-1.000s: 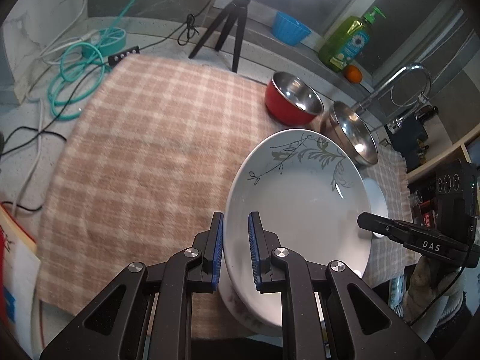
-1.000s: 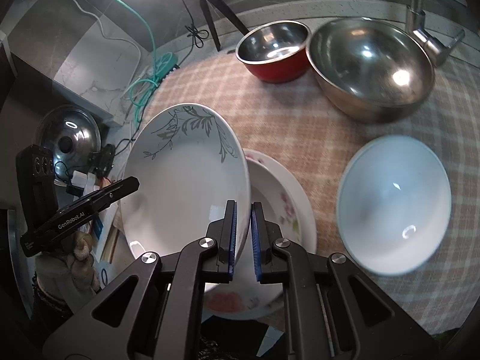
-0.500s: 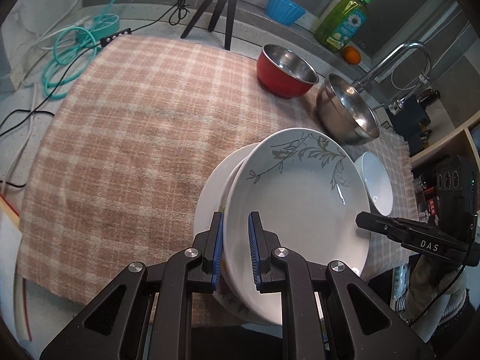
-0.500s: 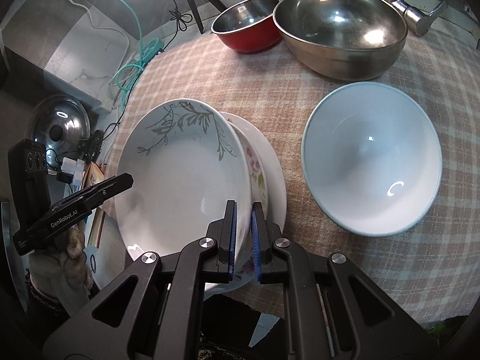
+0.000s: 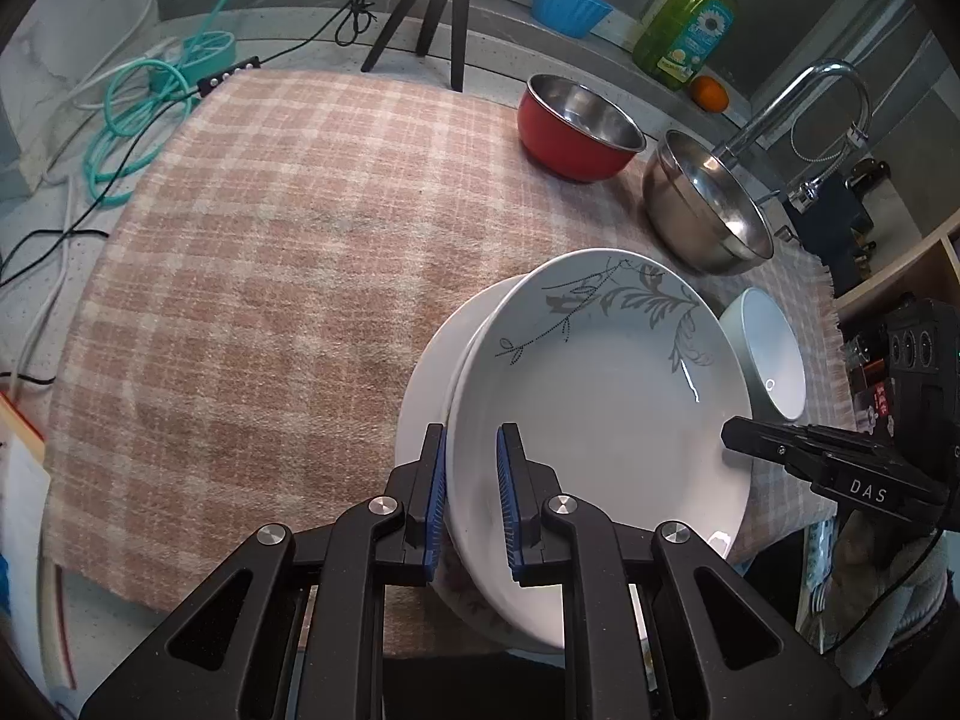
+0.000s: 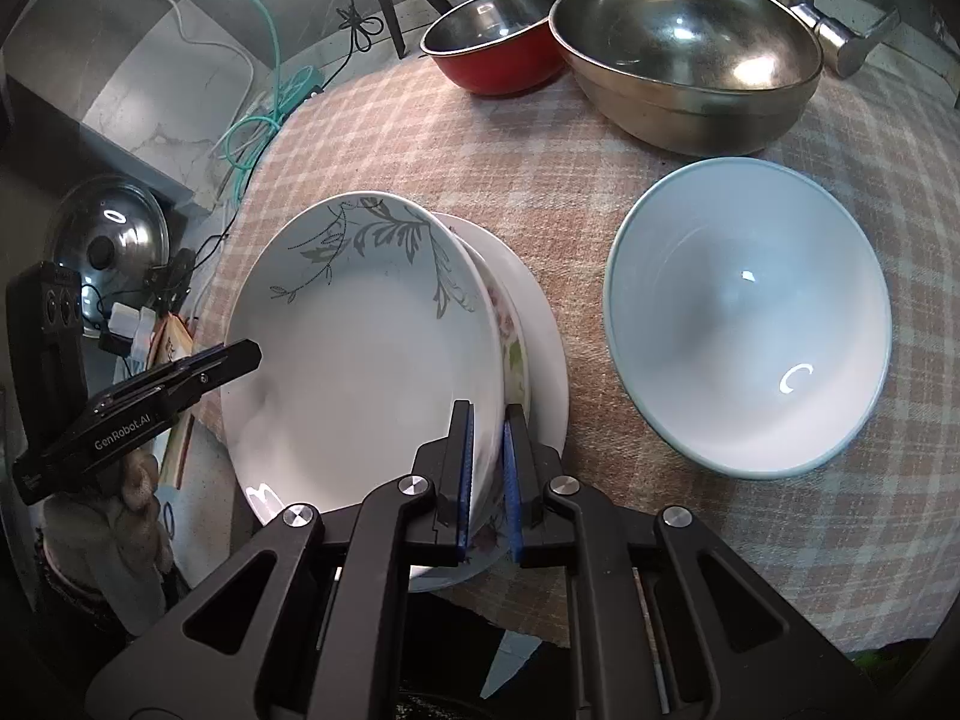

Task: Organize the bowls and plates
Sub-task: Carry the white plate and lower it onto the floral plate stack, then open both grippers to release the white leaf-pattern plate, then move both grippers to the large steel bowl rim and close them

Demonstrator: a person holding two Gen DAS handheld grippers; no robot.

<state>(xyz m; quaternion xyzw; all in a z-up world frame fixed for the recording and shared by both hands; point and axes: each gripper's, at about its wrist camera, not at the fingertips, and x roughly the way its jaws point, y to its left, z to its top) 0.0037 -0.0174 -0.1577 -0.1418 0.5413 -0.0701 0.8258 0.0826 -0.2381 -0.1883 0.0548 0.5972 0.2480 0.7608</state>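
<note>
A: Count the dishes.
B: Two plates: leaf-patterned plate (image 6: 360,354) over floral plate (image 6: 540,360). Three bowls: red bowl (image 6: 492,54), steel bowl (image 6: 690,60), white bowl (image 6: 750,318), on checked cloth (image 5: 270,240).
A: Grippers?
B: Left gripper (image 5: 472,504) and right gripper (image 6: 487,474) each clamp the leaf-patterned plate's rim.

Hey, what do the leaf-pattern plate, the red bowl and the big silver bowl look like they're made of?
Leaf-pattern plate: likely glazed ceramic or opal glass; glossy white with a printed grey sprig.
Red bowl: seemingly stainless steel inside, red-coated outside; the interior mirrors light.
Big silver bowl: looks like polished stainless steel, with bright reflections all over.
</note>
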